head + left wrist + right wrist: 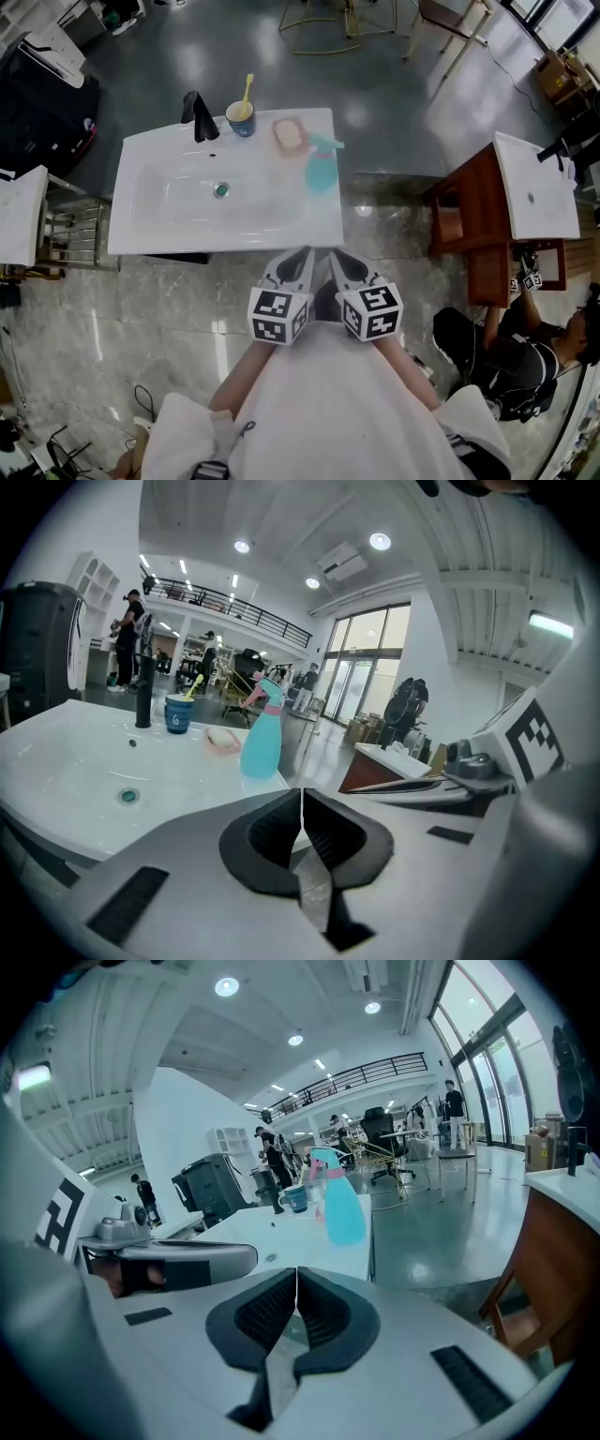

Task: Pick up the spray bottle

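The left gripper (298,258) and right gripper (345,264) sit side by side just off the front edge of the white ceramic basin counter (150,234). Each has its jaws pressed together with nothing between them. Their marker cubes (278,316) cover the hands that hold them.

The translucent turquoise plastic spray bottle (321,169) stands upright near the counter's right edge, toward the back right corner and well apart from both grippers. A pink oval soap dish (290,135) lies just behind it. In the right gripper view the bottle hides most of that dish.

Along the back edge stand a blue cup (241,119) holding a yellow toothbrush (247,91) and a black faucet (199,117). In the left gripper view the right gripper is cut off at the frame's right side.
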The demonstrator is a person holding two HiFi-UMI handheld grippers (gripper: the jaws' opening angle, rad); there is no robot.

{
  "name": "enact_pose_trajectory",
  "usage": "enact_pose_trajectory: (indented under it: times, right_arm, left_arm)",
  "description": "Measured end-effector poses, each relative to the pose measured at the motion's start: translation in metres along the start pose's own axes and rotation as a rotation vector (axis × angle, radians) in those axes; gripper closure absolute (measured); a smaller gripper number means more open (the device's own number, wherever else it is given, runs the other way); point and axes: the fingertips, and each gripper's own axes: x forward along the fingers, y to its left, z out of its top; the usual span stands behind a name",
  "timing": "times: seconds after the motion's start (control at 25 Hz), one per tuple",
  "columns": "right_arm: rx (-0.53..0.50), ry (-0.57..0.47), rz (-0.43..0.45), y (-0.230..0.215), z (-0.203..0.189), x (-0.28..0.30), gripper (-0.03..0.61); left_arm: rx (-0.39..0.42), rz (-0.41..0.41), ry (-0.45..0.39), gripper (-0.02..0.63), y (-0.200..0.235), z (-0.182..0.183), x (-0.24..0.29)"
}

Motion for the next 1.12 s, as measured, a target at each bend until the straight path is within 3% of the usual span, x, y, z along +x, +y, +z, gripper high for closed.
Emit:
enact_pose_trajectory:
  times: [0.52,1.12]
  right_arm:
    - [0.050,-0.019,0.169,-0.033,0.035,0.041,0.551]
    - [-0.009,-0.039,0.221,-0.095,0.063,0.056,0.549]
  left_arm:
    - [-0.047,0.128,0.015,0.583,0.023,0.022,0.043]
    - [-0.155,0.218,-0.021,0.583,0.023,0.037,0.095]
